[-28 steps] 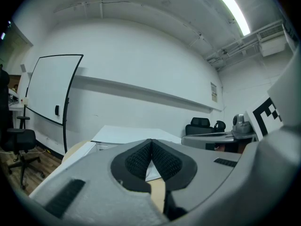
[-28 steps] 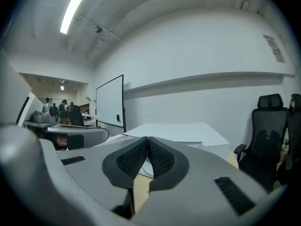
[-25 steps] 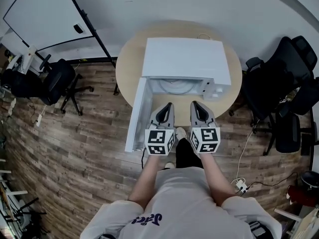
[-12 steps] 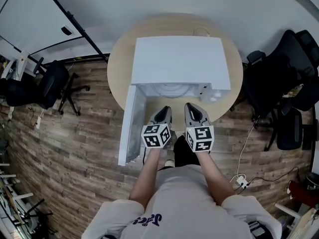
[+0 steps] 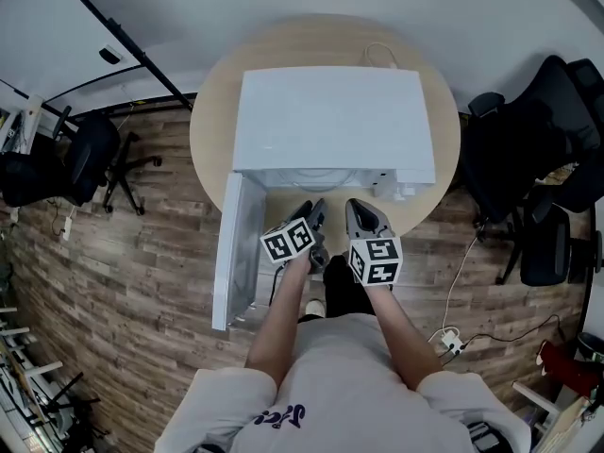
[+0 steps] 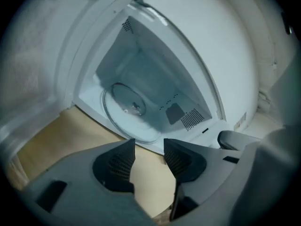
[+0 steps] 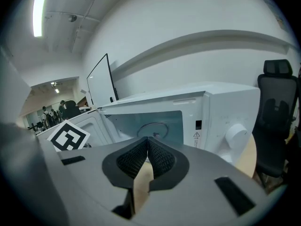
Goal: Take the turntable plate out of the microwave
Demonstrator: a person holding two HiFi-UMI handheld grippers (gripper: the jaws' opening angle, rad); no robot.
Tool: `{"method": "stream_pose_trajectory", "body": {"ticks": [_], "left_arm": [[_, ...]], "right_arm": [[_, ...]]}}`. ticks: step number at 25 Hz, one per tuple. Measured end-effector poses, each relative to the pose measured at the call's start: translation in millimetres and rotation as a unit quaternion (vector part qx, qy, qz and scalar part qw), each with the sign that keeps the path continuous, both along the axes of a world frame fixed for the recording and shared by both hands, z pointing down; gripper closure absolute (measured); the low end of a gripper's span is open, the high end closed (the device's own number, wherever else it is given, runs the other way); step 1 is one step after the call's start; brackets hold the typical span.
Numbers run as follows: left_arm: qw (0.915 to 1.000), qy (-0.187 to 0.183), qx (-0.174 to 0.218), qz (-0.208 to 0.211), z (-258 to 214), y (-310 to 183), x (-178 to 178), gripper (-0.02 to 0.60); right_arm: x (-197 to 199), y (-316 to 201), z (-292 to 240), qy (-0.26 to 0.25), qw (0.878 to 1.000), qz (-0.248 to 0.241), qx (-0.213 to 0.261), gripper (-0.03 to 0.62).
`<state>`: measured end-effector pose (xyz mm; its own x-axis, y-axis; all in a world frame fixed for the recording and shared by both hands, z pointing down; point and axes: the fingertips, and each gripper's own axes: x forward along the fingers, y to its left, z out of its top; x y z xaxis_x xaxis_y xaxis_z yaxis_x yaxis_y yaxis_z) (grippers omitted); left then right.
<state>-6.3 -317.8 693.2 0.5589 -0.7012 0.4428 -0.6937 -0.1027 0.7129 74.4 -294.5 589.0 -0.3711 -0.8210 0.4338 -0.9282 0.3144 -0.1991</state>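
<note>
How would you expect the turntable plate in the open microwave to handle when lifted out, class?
The turntable plate looks like clear glass, so it is probably stiff, heavy for its size and breakable. Its smooth, glossy face may slip when pinched. Round and thin-rimmed, it would likely roll if stood on edge.

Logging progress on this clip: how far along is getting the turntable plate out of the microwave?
Done: the microwave door stands open. In hand: the left hand-held gripper, jaws just opened with nothing between them, faces the turntable plate lying inside the cavity. The right hand-held gripper is shut and empty. Left: grip the plate's rim and draw it out.
</note>
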Motion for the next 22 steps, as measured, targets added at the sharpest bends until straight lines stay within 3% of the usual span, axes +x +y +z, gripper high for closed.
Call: {"method": "stream_pose_trajectory", "body": {"ticks": [4,7,9,14,17,19,22], "left_arm": [[0.9981,0.048,-0.033,-0.02,22,-17,6,0.374],[0.991,0.104,-0.053,-0.066,37,-26,3,0.374],[0.9791,0.158,-0.069,-0.108,44,-34,-2,0.374],[0.9353,0.277,-0.122,-0.183,65,-45,-10,0.378],[0.9243,0.292,-0.131,-0.208,70,-48,-16,0.469],[0.9254,0.286,-0.132,-0.211,69,-50,-17,0.519],[0.9266,0.283,-0.136,-0.207,68,-49,-16,0.529]], "right_arm": [[3,-10,9,-0.007,1.0,0.007,-0.016,0.579],[2,-14,15,-0.013,1.0,0.01,-0.026,0.579],[3,-17,17,-0.015,0.999,0.011,-0.028,0.579],[2,-21,27,-0.023,0.999,0.014,-0.04,0.579],[0,-22,34,-0.026,0.998,0.014,-0.048,0.579],[0,-22,38,-0.028,0.998,0.015,-0.052,0.579],[-1,-23,43,-0.03,0.998,0.017,-0.059,0.579]]}}
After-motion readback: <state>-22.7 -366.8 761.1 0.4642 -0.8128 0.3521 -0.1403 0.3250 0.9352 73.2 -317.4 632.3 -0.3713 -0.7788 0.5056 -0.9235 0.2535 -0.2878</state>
